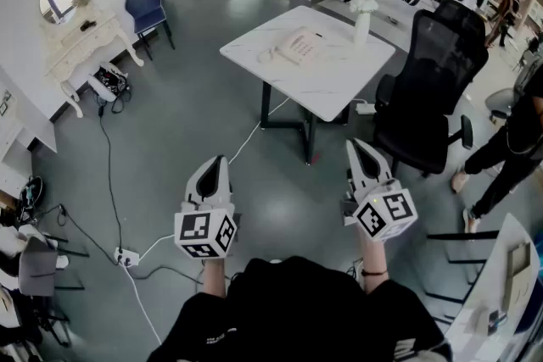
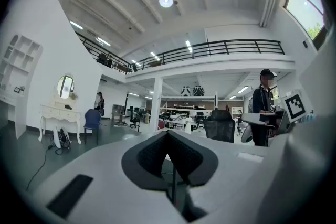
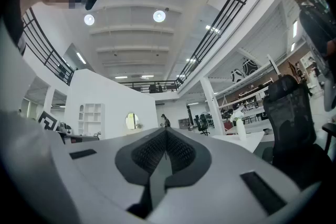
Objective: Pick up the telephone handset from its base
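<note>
From the head view, the telephone (image 1: 295, 45) sits on the white table (image 1: 339, 85) at the far middle of the room, well apart from both grippers. It is a pale cream set, almost the tabletop's tone, and its handset (image 1: 282, 53) appears to lie along the base's left side. A white vase (image 1: 363, 19) stands to its right, and a black office chair (image 1: 433, 93) is at the table's right edge. Near the person, the left gripper (image 1: 221, 158) and the right gripper (image 1: 353, 143) point toward the table.

In the left gripper view, the dark pads meet at the tips with nothing between them.

The right gripper view shows the same: jaws pressed together and empty.
</note>
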Available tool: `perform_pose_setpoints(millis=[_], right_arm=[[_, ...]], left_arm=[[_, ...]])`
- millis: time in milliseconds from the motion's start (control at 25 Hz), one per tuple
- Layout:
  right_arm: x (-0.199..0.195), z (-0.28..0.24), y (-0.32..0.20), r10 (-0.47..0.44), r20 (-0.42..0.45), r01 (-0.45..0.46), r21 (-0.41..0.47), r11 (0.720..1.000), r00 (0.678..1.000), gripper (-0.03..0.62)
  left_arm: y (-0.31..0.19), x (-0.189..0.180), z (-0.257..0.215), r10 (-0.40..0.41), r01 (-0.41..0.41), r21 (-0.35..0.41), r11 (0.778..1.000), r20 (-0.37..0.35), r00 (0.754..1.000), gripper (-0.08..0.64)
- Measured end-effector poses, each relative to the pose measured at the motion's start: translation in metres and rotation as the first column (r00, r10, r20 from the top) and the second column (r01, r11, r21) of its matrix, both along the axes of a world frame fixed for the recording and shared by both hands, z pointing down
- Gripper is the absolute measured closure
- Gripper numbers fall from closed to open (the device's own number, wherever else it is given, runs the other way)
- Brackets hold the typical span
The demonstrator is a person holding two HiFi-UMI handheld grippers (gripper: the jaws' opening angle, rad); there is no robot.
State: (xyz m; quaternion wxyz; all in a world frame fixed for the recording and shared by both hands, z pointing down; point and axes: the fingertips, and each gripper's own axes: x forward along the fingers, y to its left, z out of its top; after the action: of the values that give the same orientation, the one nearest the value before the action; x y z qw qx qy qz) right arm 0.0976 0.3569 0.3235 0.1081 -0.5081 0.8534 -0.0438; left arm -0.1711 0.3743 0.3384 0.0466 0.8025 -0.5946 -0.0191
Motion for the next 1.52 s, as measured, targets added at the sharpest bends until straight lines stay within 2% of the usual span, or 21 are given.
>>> perform_pose_setpoints(millis=[280, 960, 1520], right_arm=[[0.004, 0.001, 0.001, -0.003, -0.005, 0.003, -0.008, 1.0, 1.0, 0.601], [0.027, 0.017, -0.01, -0.03, 0.005, 0.03, -0.031, 0.999, 1.0, 0.601], [0.032, 0.035, -0.062, -0.062, 0.028, 0.064, -0.065, 0.996, 0.998, 0.601]], left_arm=[[0.002, 0.0, 0.002, -0.005, 0.005, -0.009, 1.0, 0.002, 1.0, 0.56], [0.0, 0.031, 0.021, -0.026, 0.026, -0.052, 0.998, -0.007, 1.0, 0.56], [-0.052, 0.053, 0.031, -0.02, 0.022, -0.097, 0.995, 0.023, 1.0, 0.56]])
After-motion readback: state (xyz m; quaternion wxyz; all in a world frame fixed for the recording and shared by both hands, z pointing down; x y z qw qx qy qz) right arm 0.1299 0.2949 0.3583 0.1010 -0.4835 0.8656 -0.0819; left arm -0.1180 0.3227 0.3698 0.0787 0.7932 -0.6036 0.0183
